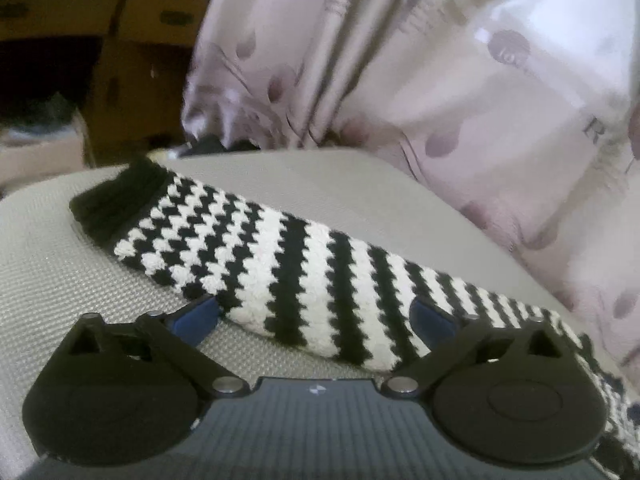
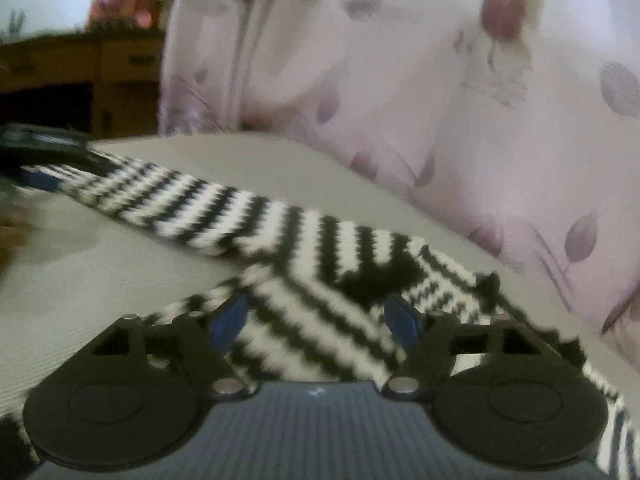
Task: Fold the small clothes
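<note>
A knitted black-and-white striped sock (image 1: 280, 264) lies stretched across a grey woven surface (image 1: 60, 280), its black cuff (image 1: 116, 208) at the far left. My left gripper (image 1: 316, 316) is open, its blue pads (image 1: 200, 318) standing wide on either side of the sock's near part. In the right wrist view the sock (image 2: 224, 212) has one end doubled back over itself toward the camera. My right gripper (image 2: 316, 320) is open around that folded end, and its pads (image 2: 230, 320) do not press on the fabric. The left gripper (image 2: 48, 152) shows at the sock's far left end.
A pale pink cloth with a leaf print (image 1: 460, 100) hangs or bunches close behind the surface, on the right. A brown wooden cabinet with drawers (image 1: 132, 40) stands at the back left. The grey surface (image 2: 100, 280) curves away at its far edge.
</note>
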`<action>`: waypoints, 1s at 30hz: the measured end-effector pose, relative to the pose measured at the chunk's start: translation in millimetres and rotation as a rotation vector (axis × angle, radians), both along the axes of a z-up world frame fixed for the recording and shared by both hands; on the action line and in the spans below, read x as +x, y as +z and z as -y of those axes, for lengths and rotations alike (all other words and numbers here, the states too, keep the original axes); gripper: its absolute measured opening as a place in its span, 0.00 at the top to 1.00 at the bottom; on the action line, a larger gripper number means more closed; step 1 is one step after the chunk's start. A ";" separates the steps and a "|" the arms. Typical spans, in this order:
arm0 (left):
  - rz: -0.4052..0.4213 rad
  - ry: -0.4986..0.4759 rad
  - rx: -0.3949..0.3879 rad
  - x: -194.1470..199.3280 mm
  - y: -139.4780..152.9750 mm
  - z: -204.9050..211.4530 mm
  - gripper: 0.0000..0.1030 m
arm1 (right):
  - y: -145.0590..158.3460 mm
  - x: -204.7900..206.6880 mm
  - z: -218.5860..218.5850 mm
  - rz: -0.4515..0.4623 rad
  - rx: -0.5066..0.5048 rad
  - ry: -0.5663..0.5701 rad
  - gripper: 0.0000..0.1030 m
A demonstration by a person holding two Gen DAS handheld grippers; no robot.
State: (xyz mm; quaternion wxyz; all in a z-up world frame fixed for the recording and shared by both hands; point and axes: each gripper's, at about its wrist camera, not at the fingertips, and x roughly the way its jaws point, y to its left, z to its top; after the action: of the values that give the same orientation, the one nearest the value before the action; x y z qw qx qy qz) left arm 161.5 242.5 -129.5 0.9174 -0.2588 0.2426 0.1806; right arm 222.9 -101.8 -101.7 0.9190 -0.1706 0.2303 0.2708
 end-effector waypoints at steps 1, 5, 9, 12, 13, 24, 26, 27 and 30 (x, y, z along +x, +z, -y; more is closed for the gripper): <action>-0.005 -0.010 -0.036 -4.3 1.7 -5.9 0.12 | 2.4 -14.8 10.2 0.003 0.018 -0.004 0.26; 0.014 0.036 -0.260 -30.6 5.3 -44.6 0.16 | 4.4 -63.6 46.1 -0.009 0.062 -0.035 0.24; -0.003 0.073 -0.391 -42.4 3.2 -81.3 0.26 | 3.0 -93.2 74.8 -0.057 0.154 -0.087 0.24; -0.020 0.134 -0.409 -56.0 7.0 -95.2 0.29 | 3.2 -109.4 86.5 -0.081 0.191 -0.121 0.24; -0.010 0.168 -0.416 -61.5 6.8 -100.7 0.29 | 3.5 -115.1 89.0 -0.077 0.193 -0.131 0.24; -0.039 0.140 -0.345 -18.3 2.7 -129.4 0.92 | 4.5 -126.6 91.8 -0.081 0.248 -0.152 0.24; -0.043 0.142 -0.342 -10.6 -5.1 -128.7 0.93 | 5.4 -127.4 91.8 -0.077 0.255 -0.159 0.24; -0.054 0.152 -0.318 -4.5 -2.3 -125.8 0.94 | 5.8 -127.6 92.8 -0.076 0.260 -0.164 0.24; -0.045 0.134 -0.277 22.6 26.1 -106.3 0.94 | 9.5 -127.7 101.4 -0.075 0.291 -0.190 0.24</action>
State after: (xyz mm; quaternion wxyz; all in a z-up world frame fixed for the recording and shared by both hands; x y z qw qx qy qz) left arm 184.1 348.8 -103.4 0.8531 -0.3945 0.2677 0.2120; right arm 95.2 -203.2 -92.1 0.9462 -0.0032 0.2378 0.2195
